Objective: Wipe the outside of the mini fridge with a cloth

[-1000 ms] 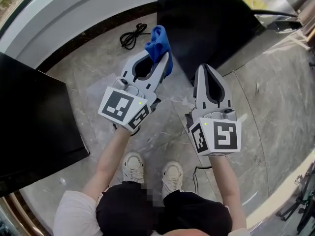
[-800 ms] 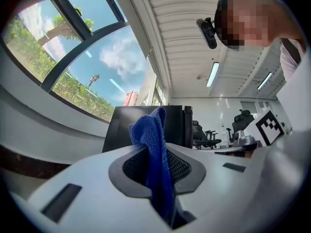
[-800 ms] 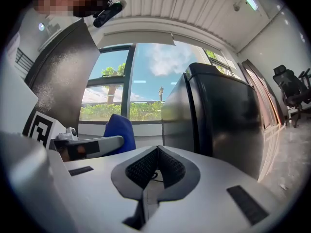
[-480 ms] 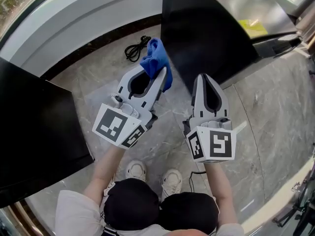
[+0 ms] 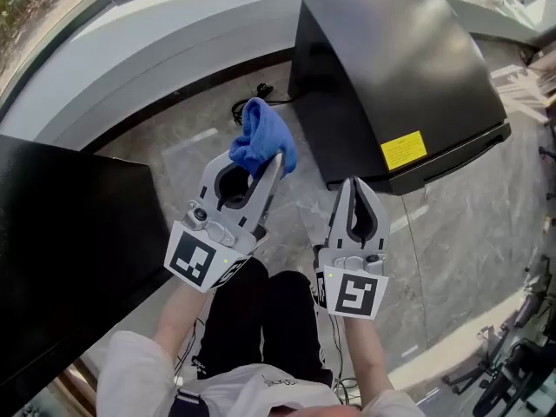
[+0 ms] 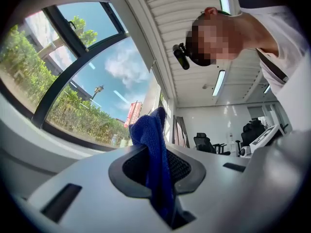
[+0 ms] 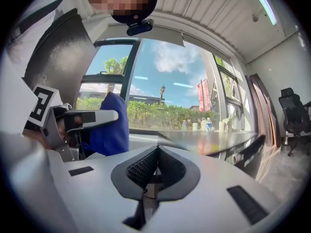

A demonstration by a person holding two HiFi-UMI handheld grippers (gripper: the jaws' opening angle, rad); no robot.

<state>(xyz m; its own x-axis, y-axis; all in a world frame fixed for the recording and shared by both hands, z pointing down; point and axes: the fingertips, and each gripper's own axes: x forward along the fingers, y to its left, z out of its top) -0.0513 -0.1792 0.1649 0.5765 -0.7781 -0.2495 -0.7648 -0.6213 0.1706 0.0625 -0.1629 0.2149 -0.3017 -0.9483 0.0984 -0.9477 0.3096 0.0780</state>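
The black mini fridge [image 5: 400,85] stands at the upper right of the head view, a yellow label [image 5: 404,150] on its near face. My left gripper [image 5: 265,159] is shut on a blue cloth [image 5: 261,137], which bunches above its tips, left of the fridge's near corner and apart from it. In the left gripper view the blue cloth [image 6: 155,159] hangs pinched between the jaws. My right gripper [image 5: 354,185] is shut and empty, just below the fridge's front edge. In the right gripper view its jaws [image 7: 156,152] meet, and the cloth [image 7: 109,125] shows at left.
A second black cabinet [image 5: 69,241] fills the left side. A coiled black cable [image 5: 252,102] lies on the marble floor by the curved white wall base [image 5: 174,50]. The person's legs [image 5: 261,320] are below the grippers. Bicycle parts [image 5: 512,372] sit at the lower right.
The head view has tilted up, so the fridge top and yellow label now show. Both grippers sit lower in the frame and nearer the body; the left still holds the cloth.
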